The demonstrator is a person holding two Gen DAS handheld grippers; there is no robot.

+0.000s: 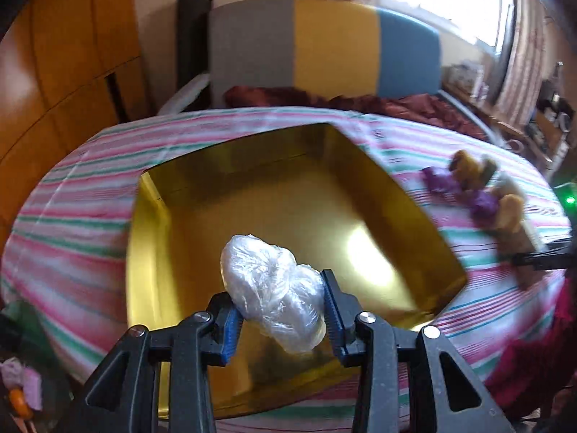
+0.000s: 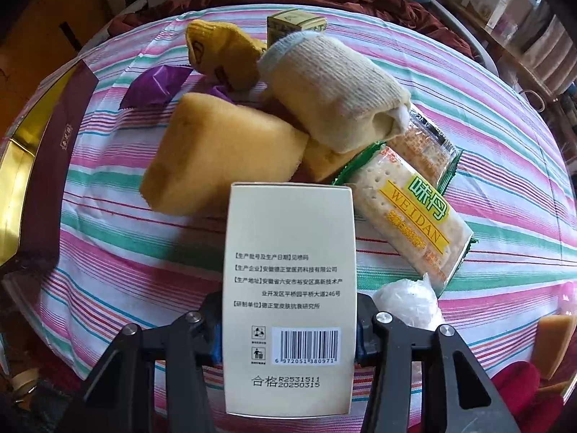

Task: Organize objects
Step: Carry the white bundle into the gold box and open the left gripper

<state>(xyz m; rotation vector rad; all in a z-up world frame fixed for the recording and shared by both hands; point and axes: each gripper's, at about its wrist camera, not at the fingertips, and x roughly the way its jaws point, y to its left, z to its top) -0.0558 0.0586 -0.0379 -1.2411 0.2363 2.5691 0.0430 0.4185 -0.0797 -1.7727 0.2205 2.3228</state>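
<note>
A: Left claw (image 1: 279, 310) status?
B: My left claw is clamped on a clear plastic-wrapped bundle (image 1: 274, 290), crinkled and whitish, held above the gold box (image 1: 180, 195). The box interior lies bare ahead; its walls border the striped cloth (image 1: 72, 223).
A: Right claw (image 2: 288, 328) status?
B: My right claw grips a cream printed carton (image 2: 288, 288), barcode toward me. The snack pile, including a cracker pack (image 2: 414, 216), sits just beyond.
</note>
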